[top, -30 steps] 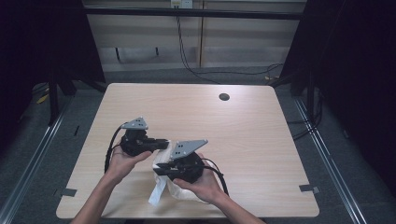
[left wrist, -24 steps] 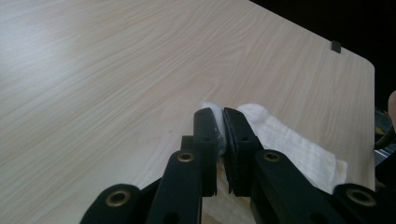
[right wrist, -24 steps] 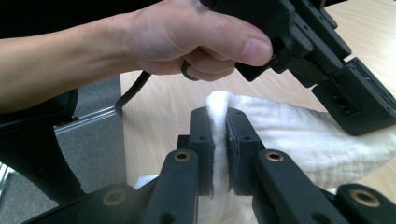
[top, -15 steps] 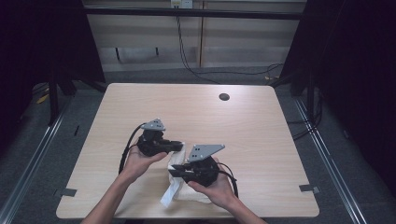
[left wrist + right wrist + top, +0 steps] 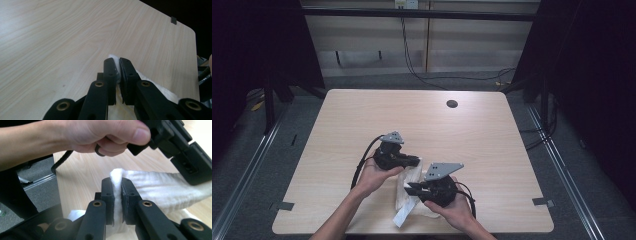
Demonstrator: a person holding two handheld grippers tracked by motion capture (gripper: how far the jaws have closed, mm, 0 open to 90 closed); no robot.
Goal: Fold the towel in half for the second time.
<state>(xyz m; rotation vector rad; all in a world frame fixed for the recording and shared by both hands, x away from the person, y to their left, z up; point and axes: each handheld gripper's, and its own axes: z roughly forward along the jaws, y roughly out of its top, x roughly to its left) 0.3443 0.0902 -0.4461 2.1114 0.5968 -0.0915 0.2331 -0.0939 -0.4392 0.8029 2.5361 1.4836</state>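
Observation:
A white cloth point(image 5: 408, 197) lies near the front of the wooden table point(image 5: 472, 135), with one end trailing toward the front edge. My left gripper point(image 5: 417, 161) is shut on the cloth's far edge; in the left gripper view its jaws point(image 5: 118, 68) pinch a thin white fold point(image 5: 113, 58). My right gripper point(image 5: 408, 189) comes in from the right and is shut on a nearer part of the cloth. In the right gripper view the cloth point(image 5: 155, 186) bulges up between the closed jaws point(image 5: 118, 187). The other hand and the left gripper sit just above and behind.
A small dark round hole point(image 5: 452, 104) is in the table's far right part. Grey tape marks point(image 5: 284, 205) point(image 5: 543, 202) sit near the front corners. Bare wood stretches behind and to both sides of the hands. Dark floor, rails and cables surround the table.
Both hands have carried the cloth to the right along the table's front part and slightly lower. Both grippers stay shut on it.

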